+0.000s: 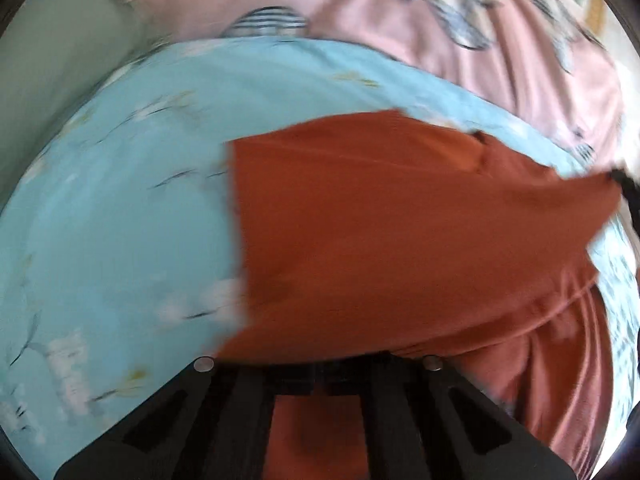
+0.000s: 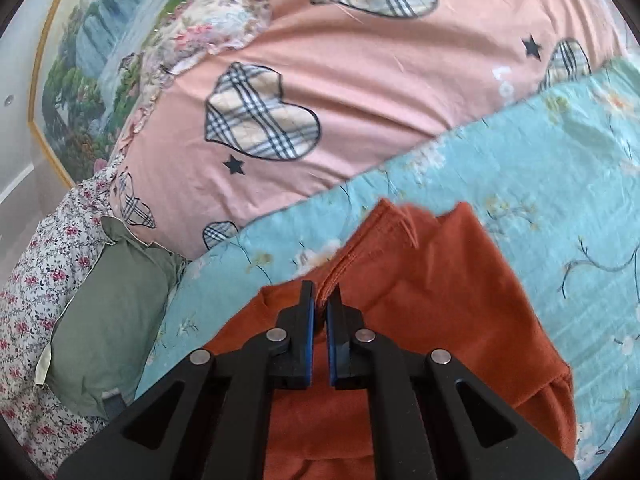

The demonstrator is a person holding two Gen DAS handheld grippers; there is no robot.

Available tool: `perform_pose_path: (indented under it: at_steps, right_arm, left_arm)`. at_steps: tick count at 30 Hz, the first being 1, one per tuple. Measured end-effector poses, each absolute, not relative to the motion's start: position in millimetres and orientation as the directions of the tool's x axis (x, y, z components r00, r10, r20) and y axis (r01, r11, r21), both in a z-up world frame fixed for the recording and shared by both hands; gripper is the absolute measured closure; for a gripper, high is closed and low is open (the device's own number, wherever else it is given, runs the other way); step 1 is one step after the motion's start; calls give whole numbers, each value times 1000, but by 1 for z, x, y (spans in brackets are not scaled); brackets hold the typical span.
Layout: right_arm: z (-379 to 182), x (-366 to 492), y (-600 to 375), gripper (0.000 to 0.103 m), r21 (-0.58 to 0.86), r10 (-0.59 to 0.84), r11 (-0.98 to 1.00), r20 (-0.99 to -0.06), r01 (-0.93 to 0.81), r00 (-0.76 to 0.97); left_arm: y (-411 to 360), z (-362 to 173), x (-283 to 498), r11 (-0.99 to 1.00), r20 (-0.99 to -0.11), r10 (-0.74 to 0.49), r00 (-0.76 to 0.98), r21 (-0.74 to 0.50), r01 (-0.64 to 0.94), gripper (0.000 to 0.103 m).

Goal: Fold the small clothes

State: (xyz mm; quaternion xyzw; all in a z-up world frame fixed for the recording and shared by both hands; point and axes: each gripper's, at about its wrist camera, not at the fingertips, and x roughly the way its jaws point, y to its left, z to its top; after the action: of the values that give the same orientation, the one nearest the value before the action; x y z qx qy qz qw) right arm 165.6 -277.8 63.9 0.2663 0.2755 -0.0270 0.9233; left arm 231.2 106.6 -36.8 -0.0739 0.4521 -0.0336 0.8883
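A rust-orange garment (image 1: 400,220) lies partly lifted over a light blue floral sheet (image 1: 120,220). In the left wrist view its cloth drapes over my left gripper (image 1: 320,364) and hides the fingertips; the jaws look shut on its edge. At the right edge the other gripper (image 1: 624,188) holds a far corner. In the right wrist view my right gripper (image 2: 322,300) is shut on a folded edge of the orange garment (image 2: 420,300), with the cloth pinched between the blue-lined fingers (image 2: 306,320).
A pink quilt with plaid hearts (image 2: 360,100) lies behind the blue sheet (image 2: 540,200). A green pillow (image 2: 108,320) and a flowered cloth (image 2: 32,300) lie at the left. A framed landscape picture (image 2: 80,60) hangs on the wall.
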Motion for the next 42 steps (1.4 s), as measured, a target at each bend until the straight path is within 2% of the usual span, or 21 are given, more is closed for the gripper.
perform_pose_path:
  at_steps: [2,5,10,16,21,26,29,31,32,33,34,35,37,42]
  right_arm:
    - [49,167,-279,97,472,105,857,-551,206,828]
    - [34,170,-278,97,456,101,862,-583,222,806]
    - [36,155,-286,97,423,65,878,-570,225,819]
    - [-18,145,-312,97,396,45,848,-717,353,696]
    - [-8,142,-301,97,317,-5,892,-706,322,709]
    - [-14,136,-306,88,284,-16,891,-761,355,649]
    - [-4,99,-309,87,295,-15,886,-752,357,659]
    - [2,68,-307,81,311,8,888,-745,338,667]
    - [5,53,-305,78,312,12,891,-744,331,668]
    - [6,38,-303,71,315,19,892,-742,323,671]
    - [7,16,-300,65,319,25,893,-740,318,672]
    - [6,0,-298,63,317,24,894,-741,318,672]
    - [2,-32,-295,62,317,22,890,-748,328,664]
    - [-10,-107,-292,62,352,58,868,-771,350,634]
  left_arm:
    - [125,-40,218,976,-796,-162,583,-217,-24,103]
    - [132,-46,205,974,-805,-172,567,-224,-22,103]
    - [118,-53,188,978,-816,-165,554,-209,-17,102]
    - [114,-53,177,979,-817,-155,556,-201,-23,101]
    - [118,-49,180,974,-821,-168,545,-223,-35,101]
    - [122,-47,173,970,-836,-182,517,-239,-44,101]
    - [123,-40,150,969,-838,-208,504,-247,-11,89]
    - [122,-37,128,959,-833,-262,487,-283,32,72]
    - [121,-36,118,954,-832,-281,479,-295,48,55]
    - [120,-35,106,946,-827,-309,469,-316,67,44]
    - [119,-36,92,930,-816,-357,455,-355,93,42]
    - [118,-37,81,917,-810,-392,437,-383,114,42]
    - [112,-45,58,886,-802,-461,380,-438,152,42]
    - [104,-57,13,849,-783,-528,328,-494,188,38]
